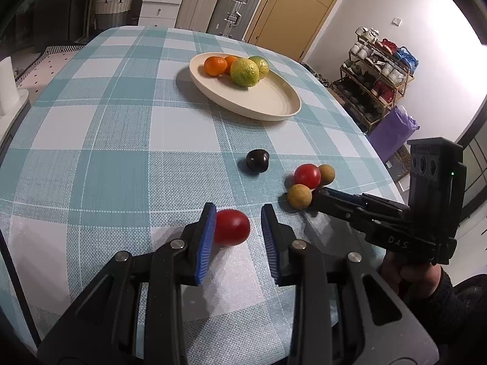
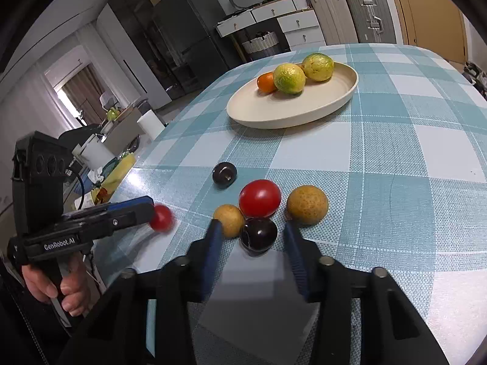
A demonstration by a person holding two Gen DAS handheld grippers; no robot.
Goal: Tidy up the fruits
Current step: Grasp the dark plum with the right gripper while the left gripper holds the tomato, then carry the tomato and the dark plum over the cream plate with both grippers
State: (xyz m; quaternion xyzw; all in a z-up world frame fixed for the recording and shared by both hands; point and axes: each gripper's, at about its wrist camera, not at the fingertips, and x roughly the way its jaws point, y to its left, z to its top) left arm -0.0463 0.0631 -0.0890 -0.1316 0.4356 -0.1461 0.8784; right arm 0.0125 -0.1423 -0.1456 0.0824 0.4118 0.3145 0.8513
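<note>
Left gripper [image 1: 238, 206] brackets a red tomato [image 1: 232, 228], left pad touching, right pad clear. Right gripper [image 2: 252, 224] stands apart around a dark plum [image 2: 258, 234]. Farther off, dead ahead, waits the plate [image 2: 274, 112].

One orange [image 1: 230, 59] on the plate [image 1: 274, 103] is sitting mostly hidden behind its neighbour [image 1: 215, 65] and a green citrus [image 1: 244, 72]. In the right wrist view, the red tomato [image 2: 161, 217] by the left gripper [image 2: 150, 210] is showing blurred, partly covered by a finger. Both cameras are cutting off their own gripper bodies at the bottom edge.
</note>
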